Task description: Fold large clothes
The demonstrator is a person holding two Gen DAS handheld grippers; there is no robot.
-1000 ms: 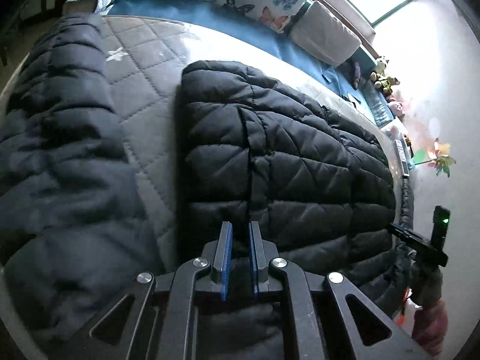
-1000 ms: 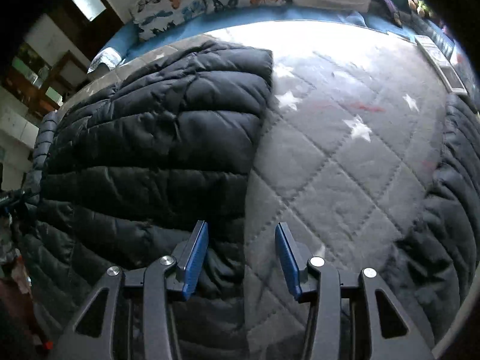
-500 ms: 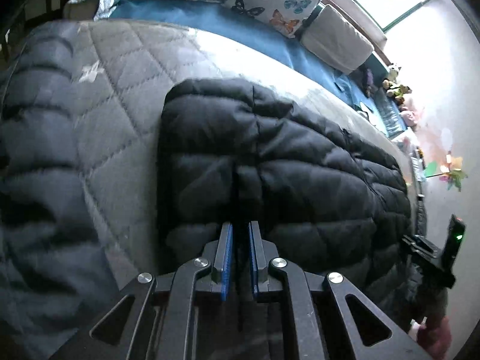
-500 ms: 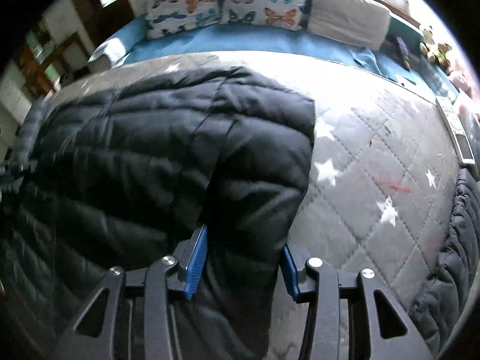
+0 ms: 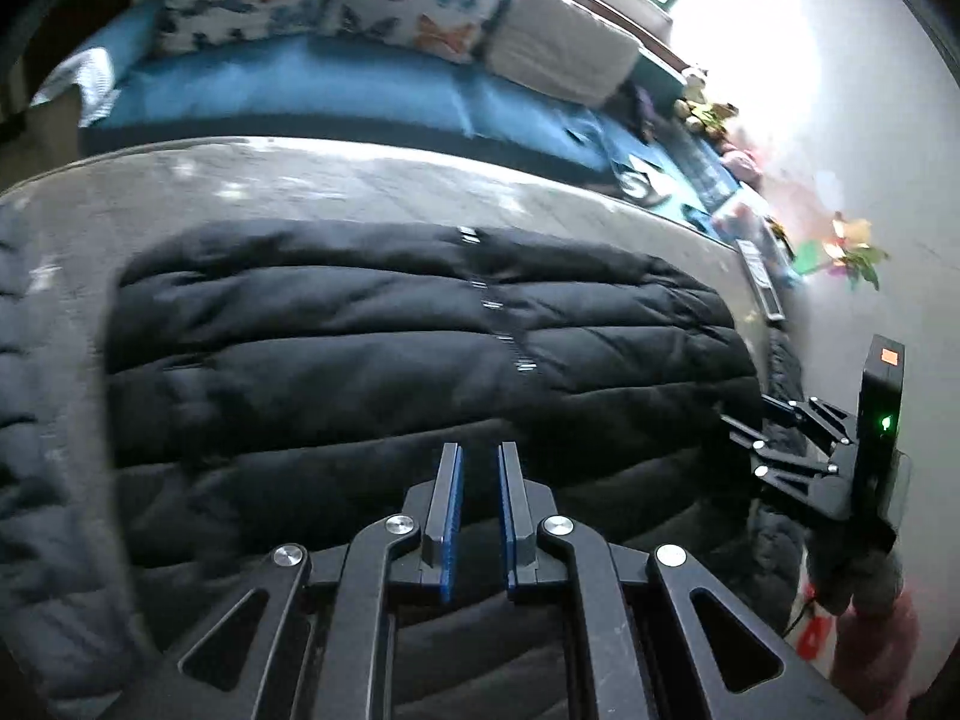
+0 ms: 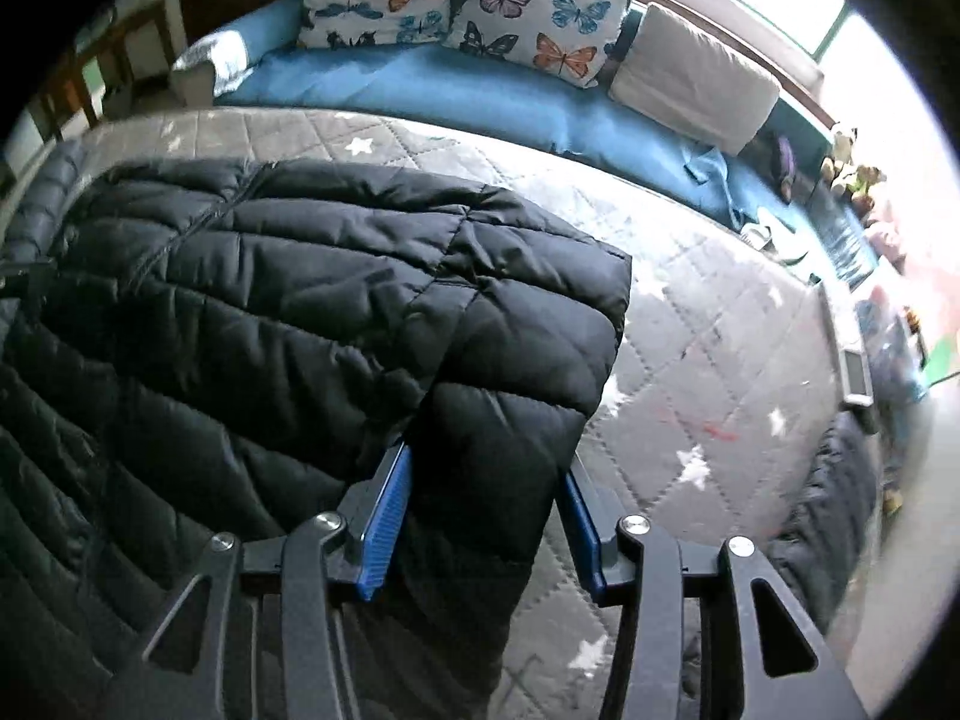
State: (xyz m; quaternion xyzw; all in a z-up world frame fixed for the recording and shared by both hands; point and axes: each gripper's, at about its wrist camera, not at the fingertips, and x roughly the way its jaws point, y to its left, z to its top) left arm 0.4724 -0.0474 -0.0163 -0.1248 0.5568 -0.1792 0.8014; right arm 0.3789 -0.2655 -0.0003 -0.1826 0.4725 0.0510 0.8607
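A black quilted puffer jacket (image 5: 420, 348) lies on a grey quilted mattress (image 5: 360, 180) with white stars. My left gripper (image 5: 480, 480) sits low over the jacket's near edge, jaws almost closed with a narrow gap; whether fabric is pinched is hidden. In the right wrist view the jacket (image 6: 300, 312) fills the left, and a thick fold of it runs between the pads of my right gripper (image 6: 486, 492), which stands wide. The right gripper also shows in the left wrist view (image 5: 828, 450) at the jacket's right end.
A blue bench cushion (image 6: 480, 90) with butterfly pillows (image 6: 528, 6) and a beige pillow (image 6: 696, 78) runs behind the mattress. Another dark quilted garment (image 5: 36, 420) lies at the left edge, and one at the right edge (image 6: 840, 492). Toys and small items line the right side.
Both grippers have pushed forward and risen, carrying the jacket's near edge up. The jacket's fold has come between the right gripper's pads. The left view has swung right.
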